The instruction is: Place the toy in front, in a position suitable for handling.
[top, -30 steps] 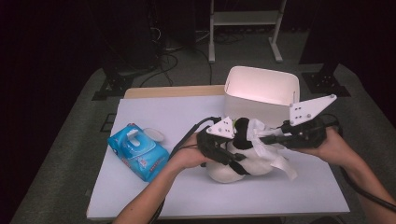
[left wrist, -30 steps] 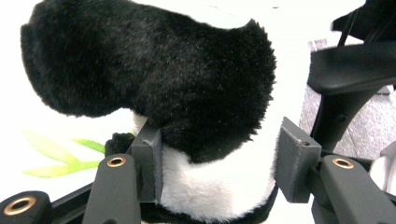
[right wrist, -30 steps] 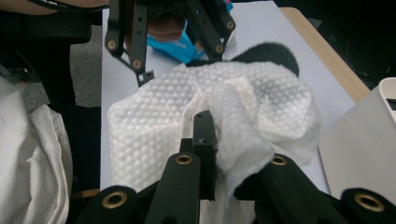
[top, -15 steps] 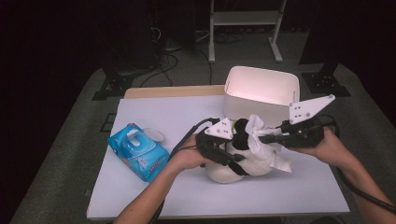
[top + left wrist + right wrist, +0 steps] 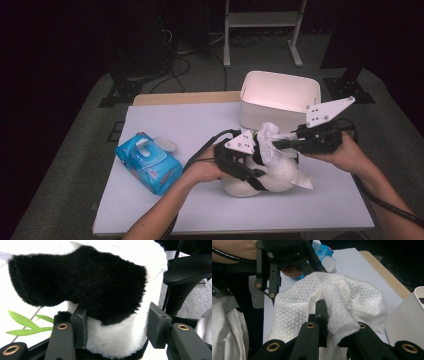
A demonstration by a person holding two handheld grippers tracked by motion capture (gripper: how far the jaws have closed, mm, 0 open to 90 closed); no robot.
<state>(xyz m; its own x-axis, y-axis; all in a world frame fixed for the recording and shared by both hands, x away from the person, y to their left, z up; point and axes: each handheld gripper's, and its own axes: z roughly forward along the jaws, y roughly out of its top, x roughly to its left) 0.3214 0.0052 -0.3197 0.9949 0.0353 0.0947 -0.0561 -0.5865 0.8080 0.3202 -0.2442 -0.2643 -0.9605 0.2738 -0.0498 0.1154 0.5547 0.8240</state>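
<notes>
A dark room surrounds the scene: grey carpet floor [image 5: 75,165], black stands and cables at the far side, and a white metal frame [image 5: 260,20] beyond. In the middle stands the bench [image 5: 190,125], a pale lavender-white top with a strip of light wood along its far edge. Near the far right corner sits a white tub [image 5: 280,97], open at the top. Toward the near right part of the bench lies a plush panda [image 5: 260,175], black and white, just in front of the tub. By the left edge rests a blue pack of wet wipes [image 5: 147,162], its lid flipped open, well apart from the panda.

The left gripper [image 5: 117,327] has its jaws partly closed on the panda, pads pressed into the fur on both sides. The right gripper [image 5: 329,317] comes in from the right above the panda, its jaws pressed together and pinching a white dimpled wipe [image 5: 329,297], which drapes over the toy's top
</notes>
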